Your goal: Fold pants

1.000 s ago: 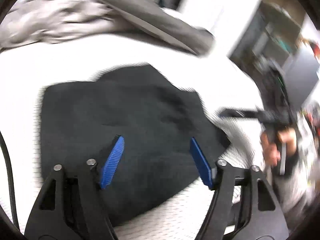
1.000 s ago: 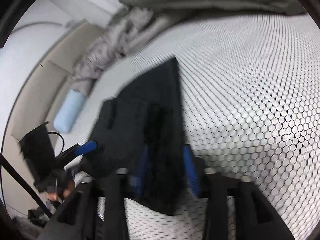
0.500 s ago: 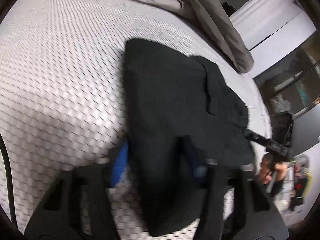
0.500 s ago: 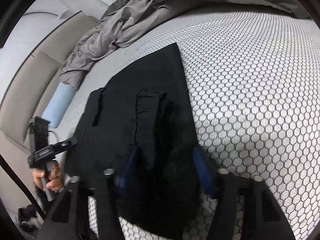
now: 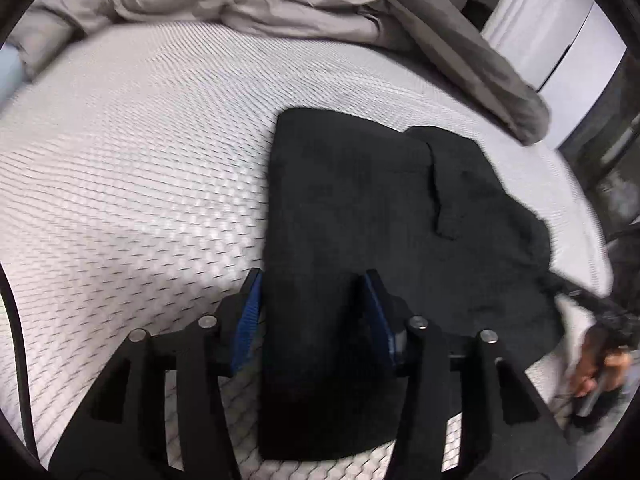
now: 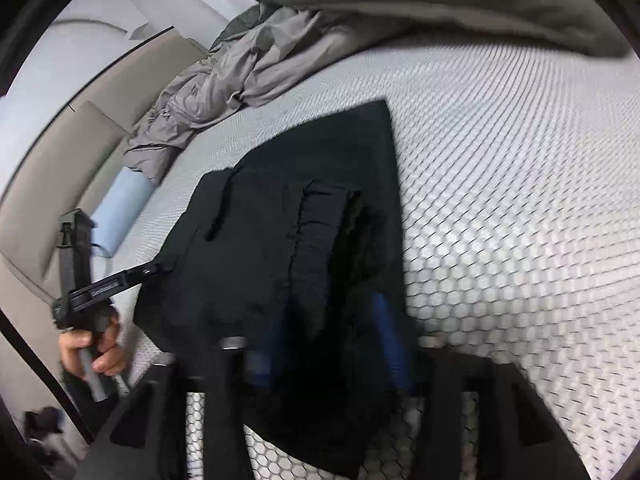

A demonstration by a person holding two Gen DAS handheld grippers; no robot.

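Observation:
The black pants (image 5: 372, 200) lie folded on the white honeycomb mattress (image 5: 140, 152). They also show in the right wrist view (image 6: 280, 240). My left gripper (image 5: 314, 300) has its blue pads on either side of a thick fold of the pants at one end. My right gripper (image 6: 328, 336) has its blurred blue pads around the opposite end of the pants. Each gripper shows in the other's view, the right one (image 5: 600, 320) and the left one (image 6: 100, 284) with the hands that hold them.
A crumpled grey duvet (image 5: 280, 0) lies along the far side of the mattress and also shows in the right wrist view (image 6: 360, 20). A light blue pillow (image 6: 120, 212) lies by the beige headboard (image 6: 52, 152). White closet doors (image 5: 560, 32) stand beyond the bed.
Both grippers came down over the ends of the folded pants and closed in on the cloth. The left one swung from above the pants to its end.

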